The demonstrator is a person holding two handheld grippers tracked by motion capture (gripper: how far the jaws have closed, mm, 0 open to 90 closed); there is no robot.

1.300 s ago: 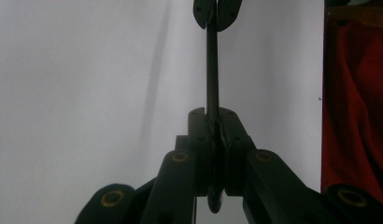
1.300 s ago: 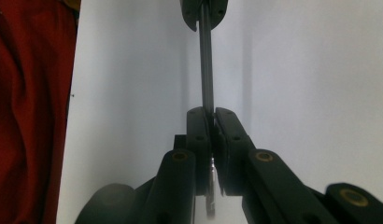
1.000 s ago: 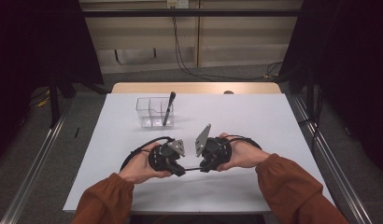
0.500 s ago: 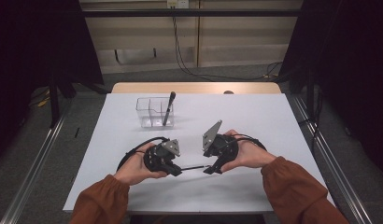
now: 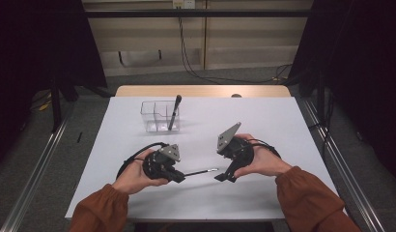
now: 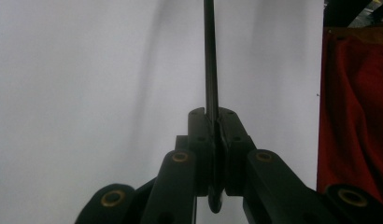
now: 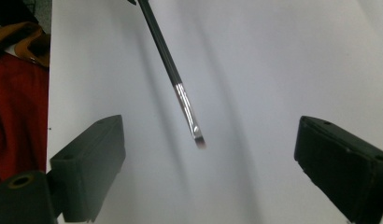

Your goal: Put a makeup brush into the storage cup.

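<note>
A thin brush (image 5: 202, 171) with a black handle, silver ferrule and small tip juts level from my left gripper (image 5: 179, 177), which is shut on its handle (image 6: 209, 56) just above the white table (image 5: 263, 125). In the left gripper view the pads (image 6: 201, 135) press together around the stem. My right gripper (image 5: 225, 177) stands just right of the brush tip; its jaws have just been opening. In the right gripper view the brush tip (image 7: 197, 137) hangs free between the wide-apart fingers (image 7: 94, 154), touching neither.
A clear plastic organiser (image 5: 155, 116) with compartments stands at the table's back left, with a black pen-like tool (image 5: 175, 112) leaning upright in it. A person's orange sleeves come in from the bottom. Dark floor and metal rails flank the table.
The right gripper's jaws have spread and it has drawn away to the right, off the brush's tip. The left gripper has kept still with the brush.
</note>
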